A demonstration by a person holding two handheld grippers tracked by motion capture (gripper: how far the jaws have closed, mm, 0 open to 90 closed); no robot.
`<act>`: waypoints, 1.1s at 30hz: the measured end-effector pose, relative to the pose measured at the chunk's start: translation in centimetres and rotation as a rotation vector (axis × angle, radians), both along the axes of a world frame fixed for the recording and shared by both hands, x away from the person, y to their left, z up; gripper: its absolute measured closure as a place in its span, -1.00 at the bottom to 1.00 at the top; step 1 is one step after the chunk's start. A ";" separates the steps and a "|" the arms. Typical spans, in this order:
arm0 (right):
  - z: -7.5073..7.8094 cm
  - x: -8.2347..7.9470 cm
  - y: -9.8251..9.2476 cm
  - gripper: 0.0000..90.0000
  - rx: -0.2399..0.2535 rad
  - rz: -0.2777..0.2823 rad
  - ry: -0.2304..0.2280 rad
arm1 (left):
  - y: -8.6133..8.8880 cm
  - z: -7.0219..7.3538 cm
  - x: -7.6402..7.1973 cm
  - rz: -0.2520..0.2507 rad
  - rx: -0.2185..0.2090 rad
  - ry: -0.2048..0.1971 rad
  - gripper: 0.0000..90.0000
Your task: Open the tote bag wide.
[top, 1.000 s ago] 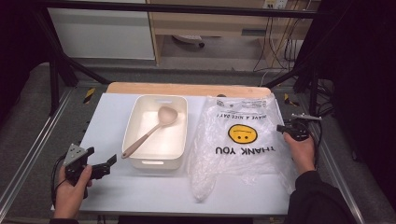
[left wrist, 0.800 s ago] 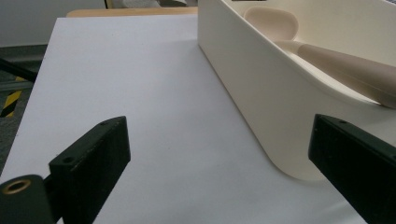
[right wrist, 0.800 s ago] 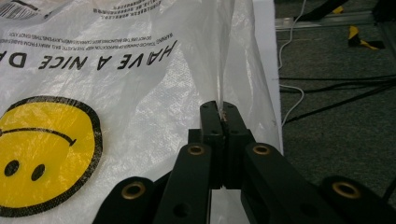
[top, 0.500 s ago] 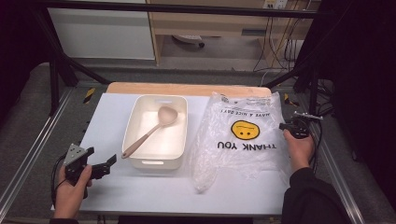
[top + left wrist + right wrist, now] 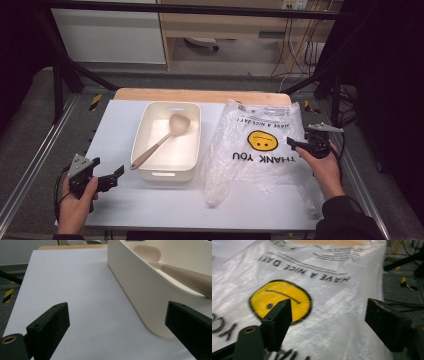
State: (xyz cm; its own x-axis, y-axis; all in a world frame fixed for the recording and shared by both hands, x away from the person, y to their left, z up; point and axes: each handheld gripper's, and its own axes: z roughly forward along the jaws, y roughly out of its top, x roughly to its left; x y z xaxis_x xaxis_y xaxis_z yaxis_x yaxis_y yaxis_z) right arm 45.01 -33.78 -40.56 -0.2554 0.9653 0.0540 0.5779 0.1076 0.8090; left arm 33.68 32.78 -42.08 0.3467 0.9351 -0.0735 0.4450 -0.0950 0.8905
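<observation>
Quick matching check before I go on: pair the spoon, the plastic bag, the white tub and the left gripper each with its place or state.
1. spoon
2. plastic bag
3. white tub
4. left gripper

a. lying flat at the table's right, smiley face up
b. open, nothing between its jaws, near the tub's front left corner
c. resting inside the tub, handle on the rim
d. standing mid-table, left of the bag

Pairs: 1-c, 2-a, 3-d, 4-b

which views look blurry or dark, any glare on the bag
Right gripper view: motion-smeared, the plastic bag lettering soft, with pale sheen on its film. Left gripper view: sharp on the white tub, the near jaws soft. High view: the table evenly lit, the surroundings dark, with mild shine on the bag's wrinkles.
</observation>
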 end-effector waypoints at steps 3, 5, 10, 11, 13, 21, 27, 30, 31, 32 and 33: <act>0.4 -1.5 1.8 -0.64 -0.026 0.082 -0.013 | 0.0 0.0 0.0 0.001 0.002 0.002 -0.88; 0.3 -2.2 2.7 -0.68 -0.018 0.108 -0.013 | 0.1 0.0 0.0 0.002 0.002 0.001 -0.88; -0.1 -3.4 4.4 -0.72 -0.020 0.163 0.001 | 0.0 0.0 0.0 0.000 0.004 0.004 -0.88; -0.3 -3.6 4.8 -0.73 -0.019 0.178 0.006 | 0.0 0.0 0.0 -0.001 0.004 0.004 -0.88; -0.5 -4.0 5.5 -0.75 -0.040 0.206 0.019 | 0.0 0.0 0.0 -0.001 0.004 0.005 -0.88; -1.0 -5.1 6.7 -0.82 -0.058 0.292 0.075 | 0.0 -0.1 0.0 -0.001 0.006 0.006 -0.88; -1.7 -6.1 7.4 -0.84 -0.067 0.362 0.106 | 0.0 -0.1 0.0 0.001 0.004 0.008 -0.88; -2.2 -6.6 7.8 -0.84 -0.068 0.392 0.117 | 0.0 -0.1 0.0 0.002 0.004 0.008 -0.88; -2.4 -6.7 7.9 -0.84 -0.070 0.400 0.124 | 0.0 -0.1 0.0 0.002 0.005 0.008 -0.88; -2.6 -6.8 8.0 -0.84 -0.071 0.402 0.123 | 0.0 -0.1 0.0 0.001 0.005 0.008 -0.88; -2.8 -6.8 8.0 -0.84 -0.080 0.409 0.128 | 0.0 -0.1 0.0 0.002 0.005 0.007 -0.88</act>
State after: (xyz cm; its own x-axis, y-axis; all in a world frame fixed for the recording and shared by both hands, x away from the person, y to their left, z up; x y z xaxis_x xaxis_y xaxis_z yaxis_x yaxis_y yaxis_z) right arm 38.18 -25.82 -43.33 -0.6136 0.7886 0.0391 0.5695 0.4078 0.7137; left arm 33.70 32.81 -42.19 0.3446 0.9361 -0.0710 0.4516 -0.0990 0.8867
